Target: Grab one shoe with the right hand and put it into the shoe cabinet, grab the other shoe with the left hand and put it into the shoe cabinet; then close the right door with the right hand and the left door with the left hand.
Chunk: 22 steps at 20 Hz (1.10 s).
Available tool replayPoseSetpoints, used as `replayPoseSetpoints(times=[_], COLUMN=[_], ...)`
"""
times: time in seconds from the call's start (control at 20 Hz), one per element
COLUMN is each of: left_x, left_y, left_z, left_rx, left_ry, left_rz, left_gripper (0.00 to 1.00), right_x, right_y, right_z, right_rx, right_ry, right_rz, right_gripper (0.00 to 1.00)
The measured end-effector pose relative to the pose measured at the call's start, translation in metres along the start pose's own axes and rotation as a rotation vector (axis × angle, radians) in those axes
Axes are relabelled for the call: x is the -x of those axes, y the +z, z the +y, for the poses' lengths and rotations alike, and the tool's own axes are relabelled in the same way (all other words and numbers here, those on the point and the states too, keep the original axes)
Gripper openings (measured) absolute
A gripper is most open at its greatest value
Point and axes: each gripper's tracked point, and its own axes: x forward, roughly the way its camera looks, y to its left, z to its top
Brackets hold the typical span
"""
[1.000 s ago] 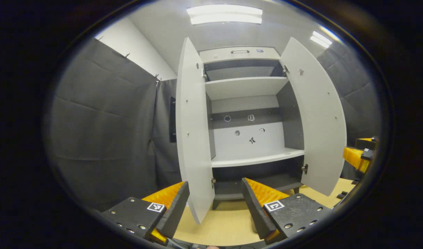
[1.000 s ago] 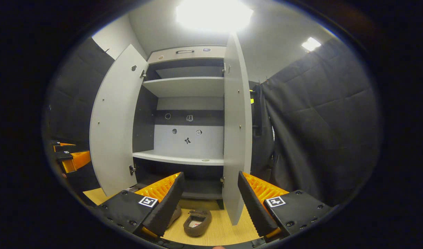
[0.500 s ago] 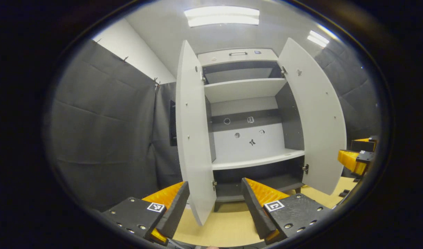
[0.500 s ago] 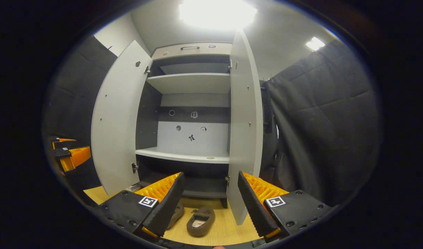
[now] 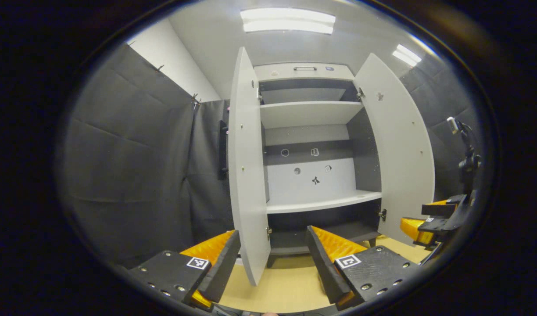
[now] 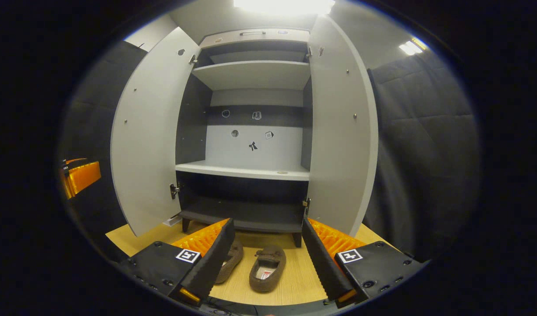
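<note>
Jaws of the left gripper stand spread wide with nothing between them, aimed at the shoe cabinet. From the left gripper view, the cabinet's left door hangs open edge-on between the two fingers, and the right door swings out beyond it. Inside, the white shelves look bare. The right gripper sits low, just outside that right door.

In the right gripper view, the right gripper's jaws are likewise released and empty, pointing down toward the cabinet's foot. Two brown slippers lie on the wooden floor directly in front of the cabinet's bottom edge. The nearer slipper rests between the two fingers, a little ahead of them and untouched, opening upward. The other slipper lies just beside it, partly hidden behind the left-hand finger.

These slippers look soft, light and floppy, so I judge they will squash under a pinch and pose little risk of slipping or breaking. Taking the nearer one across its heel rim or side wall seems the surest hold.
</note>
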Motion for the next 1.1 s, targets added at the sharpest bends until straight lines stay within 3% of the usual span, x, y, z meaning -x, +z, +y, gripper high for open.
replayPoseSetpoints(times=[0.5,1.0,1.05,1.1], left_x=[-0.034,-0.057,-0.056,-0.055], left_y=[-0.011,-0.024,-0.025,-0.028], left_z=[0.007,0.006,0.008,0.010], left_rx=[-0.015,-0.042,-0.043,-0.045], left_ry=[0.070,0.129,0.139,0.150], left_rz=[0.030,0.075,0.082,0.089], left_gripper=[0.88,0.88,0.95,0.95], right_x=[-0.084,-0.123,-0.124,-0.125], right_y=[-0.077,-0.176,-0.183,-0.192], right_z=[0.016,0.030,0.032,0.034], right_rx=[-0.023,-0.030,-0.037,-0.041], right_ry=[0.062,0.144,0.155,0.164], right_rz=[0.222,0.491,0.514,0.537], right_gripper=[0.98,0.96,0.94,0.94])
